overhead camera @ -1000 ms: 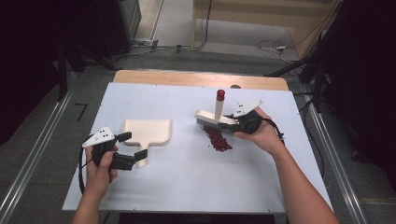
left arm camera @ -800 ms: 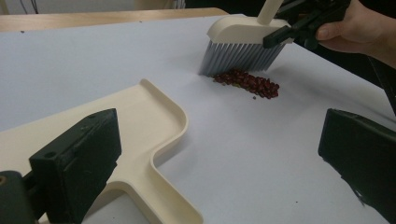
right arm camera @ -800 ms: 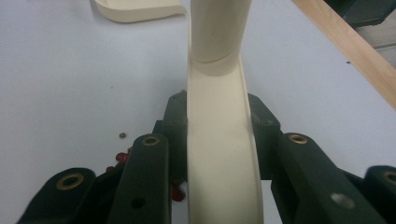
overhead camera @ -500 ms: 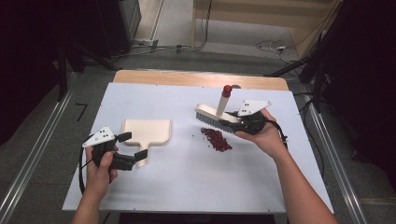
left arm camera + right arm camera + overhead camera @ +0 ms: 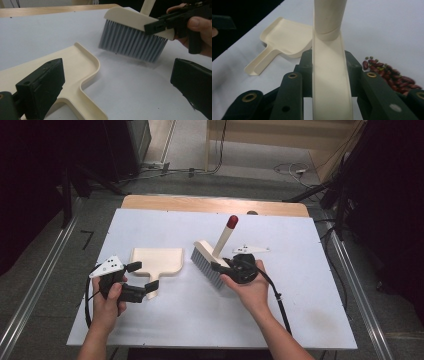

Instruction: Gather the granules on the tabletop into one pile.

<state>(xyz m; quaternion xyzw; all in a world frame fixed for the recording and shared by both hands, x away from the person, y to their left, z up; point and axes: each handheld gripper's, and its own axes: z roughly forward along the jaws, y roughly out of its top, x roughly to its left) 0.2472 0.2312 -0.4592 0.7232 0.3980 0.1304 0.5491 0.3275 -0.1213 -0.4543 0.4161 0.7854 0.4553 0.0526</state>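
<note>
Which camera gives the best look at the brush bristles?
The left gripper view: the brush bristles face it side-on, close and sharp, just above the table near the dustpan. The high view shows them small, as a grey strip. The right gripper view looks along the brush's back and handle, bristles hidden underneath.

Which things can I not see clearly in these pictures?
- Beans: in the high view the brush hides them.
- Brush bristles: in the right gripper view the brush's own back covers them.
- Dustpan handle end: cut off by the bottom edge in the left gripper view.
- Small green bits among the beans: too small to identify.
</note>
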